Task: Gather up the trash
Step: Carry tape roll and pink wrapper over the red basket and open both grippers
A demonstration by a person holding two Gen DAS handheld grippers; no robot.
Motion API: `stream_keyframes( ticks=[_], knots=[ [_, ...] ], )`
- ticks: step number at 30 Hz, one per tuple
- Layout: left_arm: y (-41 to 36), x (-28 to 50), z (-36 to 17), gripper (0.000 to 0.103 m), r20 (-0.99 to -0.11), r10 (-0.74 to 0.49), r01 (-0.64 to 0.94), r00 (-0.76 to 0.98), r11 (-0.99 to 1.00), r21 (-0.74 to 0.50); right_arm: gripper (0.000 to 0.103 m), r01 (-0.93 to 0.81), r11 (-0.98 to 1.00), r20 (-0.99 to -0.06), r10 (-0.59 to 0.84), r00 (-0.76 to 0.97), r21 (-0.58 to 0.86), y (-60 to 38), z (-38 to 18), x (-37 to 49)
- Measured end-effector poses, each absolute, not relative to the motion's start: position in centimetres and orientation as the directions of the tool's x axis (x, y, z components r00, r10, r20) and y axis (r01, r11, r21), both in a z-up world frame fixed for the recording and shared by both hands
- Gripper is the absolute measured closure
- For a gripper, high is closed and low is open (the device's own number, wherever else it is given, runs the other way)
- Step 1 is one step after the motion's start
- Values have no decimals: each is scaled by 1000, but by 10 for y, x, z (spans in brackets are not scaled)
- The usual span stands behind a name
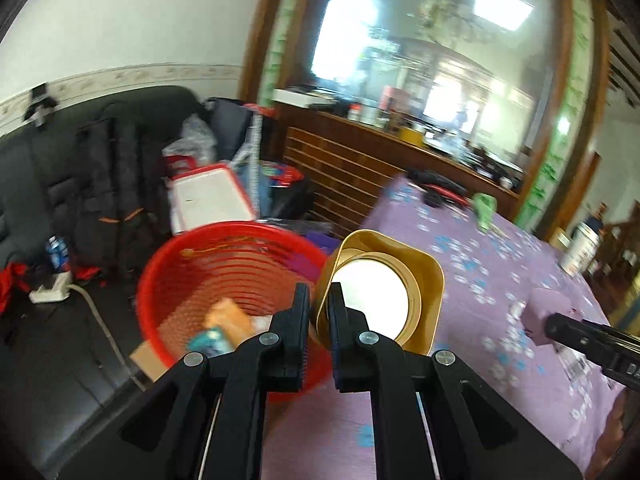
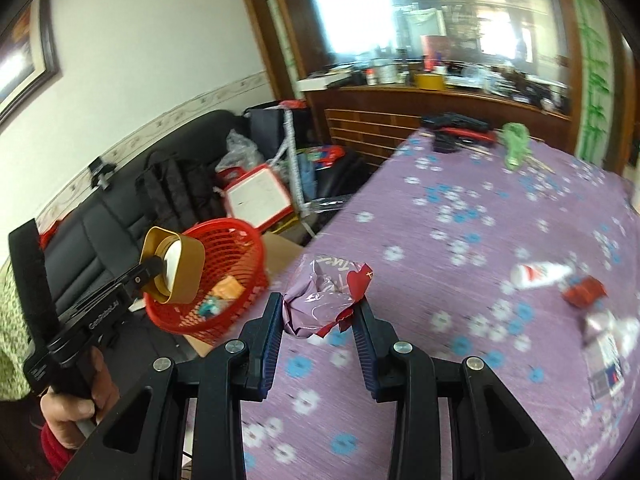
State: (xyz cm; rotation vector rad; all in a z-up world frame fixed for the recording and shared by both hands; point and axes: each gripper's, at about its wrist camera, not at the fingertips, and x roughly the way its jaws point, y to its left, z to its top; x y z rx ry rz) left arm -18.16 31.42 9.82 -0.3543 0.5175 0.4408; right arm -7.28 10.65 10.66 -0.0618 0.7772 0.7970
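My left gripper (image 1: 319,300) is shut on the rim of a gold square container (image 1: 384,280) with a white round inside; the container (image 2: 174,268) hangs tilted by the red mesh basket (image 1: 224,272), right at its near rim. The basket (image 2: 224,280) sits beside the table's left edge and holds an orange packet (image 2: 227,289) and a teal scrap. My right gripper (image 2: 318,312) is shut on a crumpled purple and red wrapper (image 2: 320,300) above the purple flowered tablecloth (image 2: 460,220). In the left wrist view the wrapper (image 1: 546,314) shows at the right.
More litter lies on the cloth at the right: a white and red tube (image 2: 538,274), a red packet (image 2: 584,294), a printed pack (image 2: 608,352). A green toy (image 2: 516,148) and dark items sit at the far end. A black sofa (image 2: 120,224), bags and a whiteboard (image 2: 258,196) crowd the left.
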Motion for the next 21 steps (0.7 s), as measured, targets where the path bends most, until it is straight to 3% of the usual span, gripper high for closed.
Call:
stream_keyframes(
  ticks=[16,21],
  knots=[
    [386,-190,70,94,-601,398,-617,693,759,-209,65,-760,589,-675,681,282,277,228,100,-61],
    [391,-189,68,92,-602,415,-632,682,750,-198,58,-768,569,-666,698,262,294,255,96,-53]
  ],
)
